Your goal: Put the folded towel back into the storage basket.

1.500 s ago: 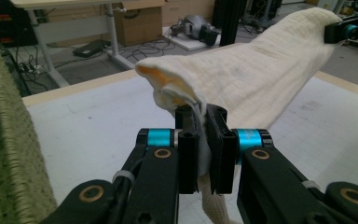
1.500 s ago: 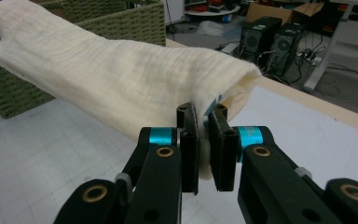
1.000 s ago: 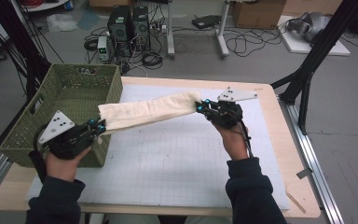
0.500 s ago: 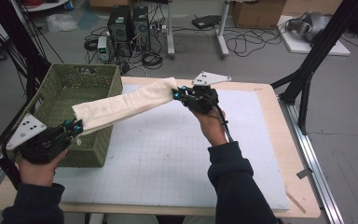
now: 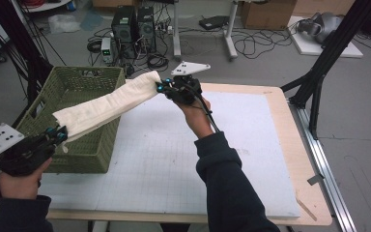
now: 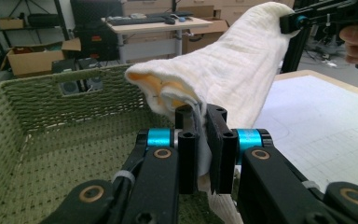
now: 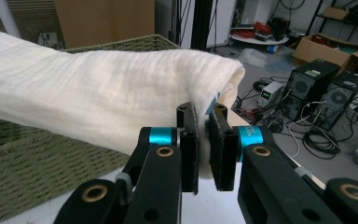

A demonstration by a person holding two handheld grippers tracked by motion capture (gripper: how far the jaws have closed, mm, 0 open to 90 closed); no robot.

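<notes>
A person at a work table holds a folded cream cloth stretched in the air between two handheld grippers, the cloth spanning from the near left corner of a green woven basket up toward the table's far edge. The left gripper sits low at the table's left side, gripped in a hand whose forearm comes in from the bottom corner in a dark sleeve; its black jaws are pressed together on one end of the cloth, seen close in the left gripper view with the fabric bunched above the pads. The right gripper is raised higher and farther out, above the far edge of the white gridded mat. The right arm reaches forward nearly straight from the bottom of the high view, the hand wrapped under the gripper's body, the grey three-cornered plate on top. Its jaws are likewise clamped on the cloth's other end; the right gripper view shows a fold of fabric squeezed between the two pads. The cloth hangs taut, sloping down from right to left, its lower half over the basket's open top without touching its floor. The basket stands on the table's left side, partly on the mat.
</notes>
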